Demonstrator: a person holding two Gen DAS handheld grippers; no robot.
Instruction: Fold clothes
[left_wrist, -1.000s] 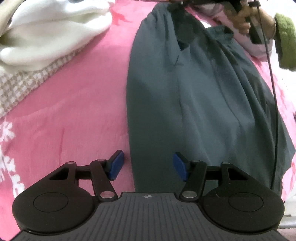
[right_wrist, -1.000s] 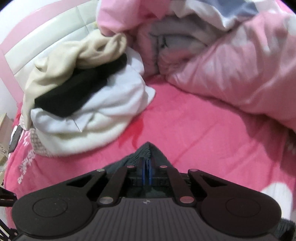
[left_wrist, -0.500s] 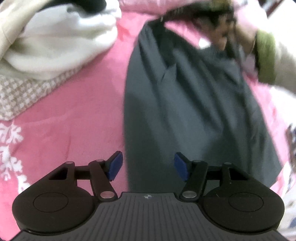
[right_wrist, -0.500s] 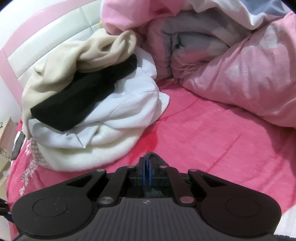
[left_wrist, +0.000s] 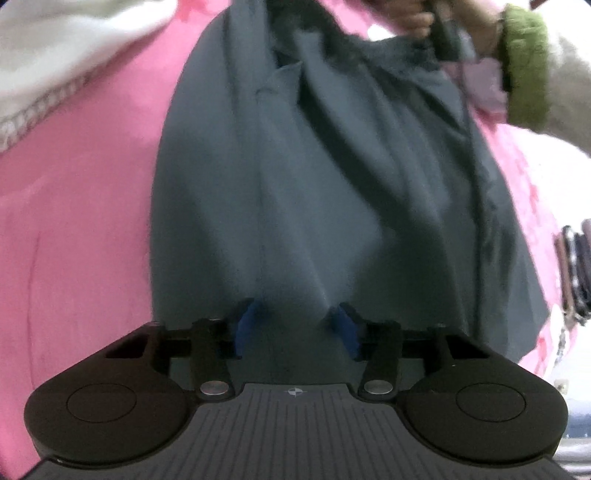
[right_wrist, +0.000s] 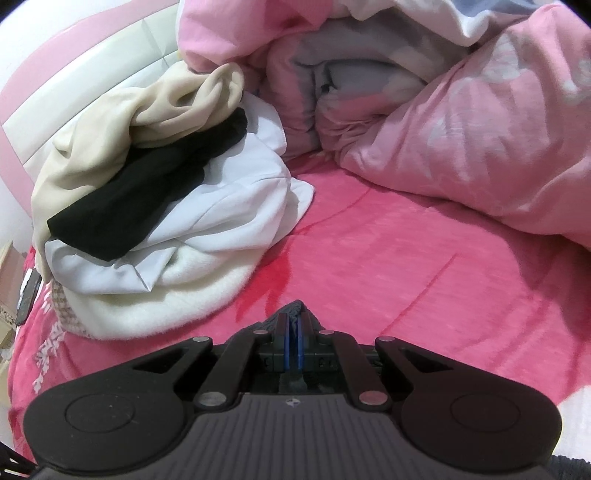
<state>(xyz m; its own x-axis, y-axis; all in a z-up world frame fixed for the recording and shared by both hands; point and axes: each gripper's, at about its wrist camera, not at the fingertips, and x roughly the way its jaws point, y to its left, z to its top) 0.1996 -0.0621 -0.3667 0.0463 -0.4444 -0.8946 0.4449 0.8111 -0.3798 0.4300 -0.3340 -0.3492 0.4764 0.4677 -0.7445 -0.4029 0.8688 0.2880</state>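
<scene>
Dark grey woven garment (left_wrist: 332, 177) stretched over pink bedsheet (left_wrist: 74, 221). Right gripper (right_wrist: 294, 341) clamped on bunched far end. Left gripper (left_wrist: 295, 326) spread wide, straddling near hem, unclamped. Risk: single-point hold, fabric slipping, sagging, creasing crooked.

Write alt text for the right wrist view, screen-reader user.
The right gripper has its blue-padded jaws shut on a bunched edge of dark grey garment, just above a pink bedsheet. Beyond on the left sits a pile of cream, black and white clothes; a rumpled pink duvet fills the upper right.
</scene>
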